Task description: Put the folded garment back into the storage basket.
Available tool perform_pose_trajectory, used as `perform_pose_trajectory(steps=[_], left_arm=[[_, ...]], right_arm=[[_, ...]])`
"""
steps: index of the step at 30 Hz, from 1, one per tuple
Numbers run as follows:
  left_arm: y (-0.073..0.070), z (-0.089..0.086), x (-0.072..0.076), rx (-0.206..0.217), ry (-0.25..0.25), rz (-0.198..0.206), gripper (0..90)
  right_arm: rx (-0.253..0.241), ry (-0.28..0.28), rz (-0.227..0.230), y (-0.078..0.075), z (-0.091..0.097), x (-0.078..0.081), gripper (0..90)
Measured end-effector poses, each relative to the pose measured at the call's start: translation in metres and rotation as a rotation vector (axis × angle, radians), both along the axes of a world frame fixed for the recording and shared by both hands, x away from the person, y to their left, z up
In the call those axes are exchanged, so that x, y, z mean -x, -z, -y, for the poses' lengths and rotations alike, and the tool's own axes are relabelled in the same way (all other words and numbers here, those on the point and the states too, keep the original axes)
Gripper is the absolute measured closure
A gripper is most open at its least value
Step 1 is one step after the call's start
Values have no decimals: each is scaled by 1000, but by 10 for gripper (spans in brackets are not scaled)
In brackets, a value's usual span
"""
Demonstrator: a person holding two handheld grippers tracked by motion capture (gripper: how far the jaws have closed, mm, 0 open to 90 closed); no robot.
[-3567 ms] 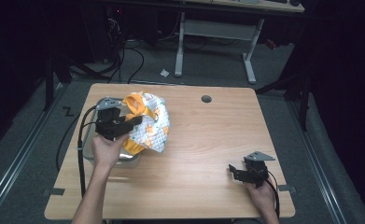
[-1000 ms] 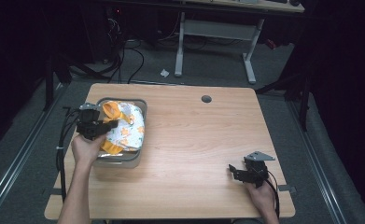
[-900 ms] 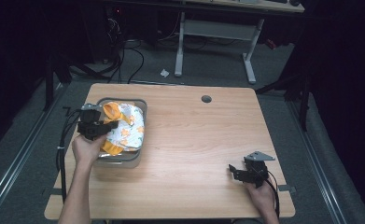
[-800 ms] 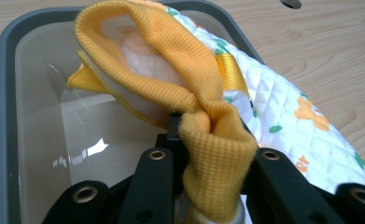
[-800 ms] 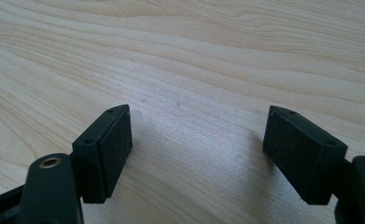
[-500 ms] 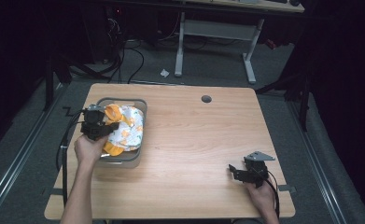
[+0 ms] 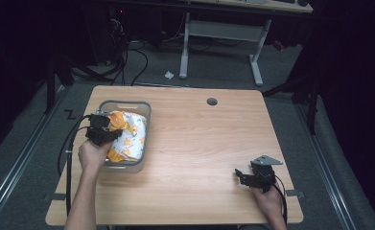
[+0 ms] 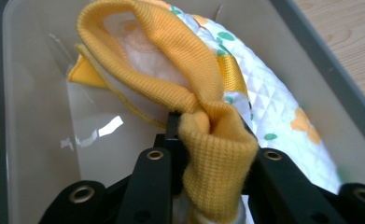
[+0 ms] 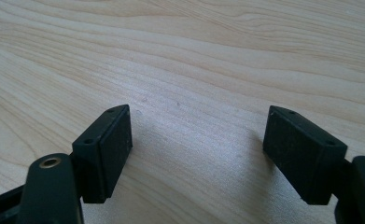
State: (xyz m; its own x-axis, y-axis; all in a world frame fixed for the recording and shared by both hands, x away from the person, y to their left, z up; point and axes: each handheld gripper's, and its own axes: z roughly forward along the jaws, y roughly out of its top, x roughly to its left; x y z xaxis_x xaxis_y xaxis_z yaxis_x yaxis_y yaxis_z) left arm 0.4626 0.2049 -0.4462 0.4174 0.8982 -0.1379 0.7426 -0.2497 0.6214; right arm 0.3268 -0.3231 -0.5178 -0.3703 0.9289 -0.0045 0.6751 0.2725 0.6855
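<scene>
On the wooden worktop (image 7: 194,158) a grey plastic bin (image 7: 125,105) stands at the far left, and a quilted white garment (image 7: 131,136) printed with orange and green lies bundled inside it. The left gripper (image 7: 109,135) reaches into the bin from the near left, its fingers (image 8: 159,175) pinched on the garment's ribbed yellow cuff (image 8: 217,154); the jaws have just been easing apart a little, yet the cuff sits bunched between them.

The step in hand looks like setting the garment down in the bin. To do it well, I would lower the cuff until it rests inside the walls, then spread the fingers fully and lift straight up, so the knit does not snag and drag the bundle back over the rim.

The right gripper (image 7: 245,175) rests at the near right of the worktop, well apart from the bin, its fingers (image 9: 106,149) wide with bare wood between them.

The high view gives the layout: bin, garment and both hands. The left gripper view adds the grip itself and the bare bin floor (image 8: 45,140) to the left of the bundle.
</scene>
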Motion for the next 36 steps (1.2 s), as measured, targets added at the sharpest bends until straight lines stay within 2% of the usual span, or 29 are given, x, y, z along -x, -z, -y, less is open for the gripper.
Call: perform_pose_trajectory(steps=[4,7,11,14,16,18,24,28,36], left_arm=[[5,-4,0,-1,-23,-25,708],[3,-3,1,-20,-42,-13,660],[-2,-4,4,-22,-73,14,508],[-11,-4,10,-8,-91,68,479],[-17,-4,13,5,-88,91,456],[-23,-3,16,1,-82,107,445],[-35,6,22,23,-52,146,427],[-39,13,26,47,-39,175,403],[-43,29,35,49,1,203,390]], right_arm=[[0,0,0,0,0,0,242],[0,0,0,0,0,0,242],[0,1,0,0,0,0,242],[0,1,0,0,0,0,242],[0,1,0,0,0,0,242],[0,1,0,0,0,0,242],[-1,2,-1,0,0,0,242],[0,1,0,0,0,0,242],[1,2,0,0,0,0,242]])
